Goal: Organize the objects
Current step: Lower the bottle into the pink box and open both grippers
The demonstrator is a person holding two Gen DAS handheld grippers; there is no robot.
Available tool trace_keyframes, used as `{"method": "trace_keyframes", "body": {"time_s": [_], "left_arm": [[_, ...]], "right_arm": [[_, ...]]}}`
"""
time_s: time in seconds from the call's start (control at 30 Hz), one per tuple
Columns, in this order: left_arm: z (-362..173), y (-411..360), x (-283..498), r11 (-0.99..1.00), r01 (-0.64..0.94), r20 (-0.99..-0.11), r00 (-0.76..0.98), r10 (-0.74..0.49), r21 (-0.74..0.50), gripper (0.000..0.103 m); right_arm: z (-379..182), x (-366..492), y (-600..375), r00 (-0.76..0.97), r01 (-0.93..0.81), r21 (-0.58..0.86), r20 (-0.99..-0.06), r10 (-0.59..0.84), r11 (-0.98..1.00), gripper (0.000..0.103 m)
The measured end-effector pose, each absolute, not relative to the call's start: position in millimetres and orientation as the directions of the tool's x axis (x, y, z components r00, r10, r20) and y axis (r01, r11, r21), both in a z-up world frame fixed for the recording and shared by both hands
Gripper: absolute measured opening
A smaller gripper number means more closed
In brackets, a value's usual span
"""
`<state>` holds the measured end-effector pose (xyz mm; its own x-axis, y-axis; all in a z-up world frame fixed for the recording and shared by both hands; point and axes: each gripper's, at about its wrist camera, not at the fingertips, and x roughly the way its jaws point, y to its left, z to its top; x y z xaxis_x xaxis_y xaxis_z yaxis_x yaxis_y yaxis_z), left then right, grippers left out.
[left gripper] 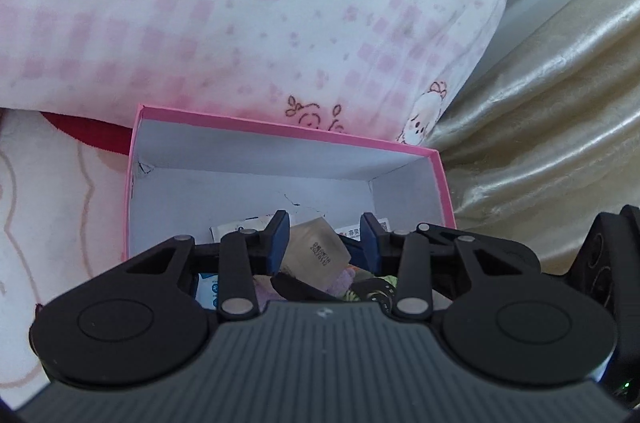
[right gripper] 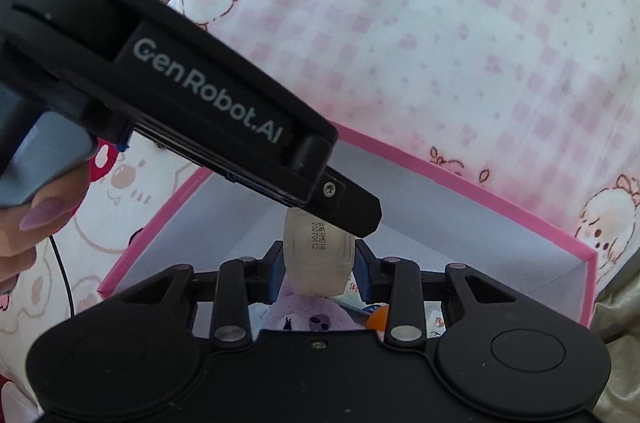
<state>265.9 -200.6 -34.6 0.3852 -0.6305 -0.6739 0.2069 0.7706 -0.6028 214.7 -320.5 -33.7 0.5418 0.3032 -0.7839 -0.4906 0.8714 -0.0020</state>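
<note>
A pink box (left gripper: pixel 280 125) with a white inside sits on the bed, also in the right wrist view (right gripper: pixel 480 183). Both grippers hang over it. A beige sachet with a printed date code (left gripper: pixel 316 255) stands between the blue pads of my left gripper (left gripper: pixel 325 229), whose jaws are apart; I cannot tell if they touch it. In the right wrist view the same sachet (right gripper: pixel 318 259) sits between the pads of my right gripper (right gripper: pixel 318 263), which close on it. The left gripper's black finger (right gripper: pixel 352 205) crosses above it. A lilac plush toy (right gripper: pixel 308 315) and packets lie in the box.
A pink-checked pillow (left gripper: pixel 260 3) leans behind the box. A beige satin curtain (left gripper: pixel 560 103) hangs at the right. A cartoon-print blanket (left gripper: pixel 48 183) covers the bed at the left. A hand (right gripper: pixel 24 223) holds the left gripper's handle.
</note>
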Motion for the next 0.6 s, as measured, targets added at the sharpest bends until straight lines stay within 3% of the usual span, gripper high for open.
{"method": "trace_keyframes", "body": {"time_s": [0.13,0.33,0.5,0.6], "left_arm": [[-42,-188,274,0.751,0.17,-0.658,0.387,-0.646,-0.638,0.036],[-22,-183,275,0.784,0.211,-0.643,0.469,-0.606,-0.584,0.036],[-38,-189,277,0.767,0.194,-0.653,0.423,-0.628,-0.612,0.036],[-44,-192,273,0.765,0.195,-0.652,0.421,-0.631,-0.614,0.036]], "right_arm": [[-31,223,-329,0.558,-0.454,0.064,-0.758,0.339,0.889,0.04],[-28,241,-348,0.558,-0.366,0.303,-0.685,0.468,0.88,0.04],[-63,258,-359,0.479,-0.218,0.392,-0.755,0.448,0.894,0.04],[-68,260,-368,0.484,-0.162,0.435,-0.747,0.456,0.886,0.041]]}}
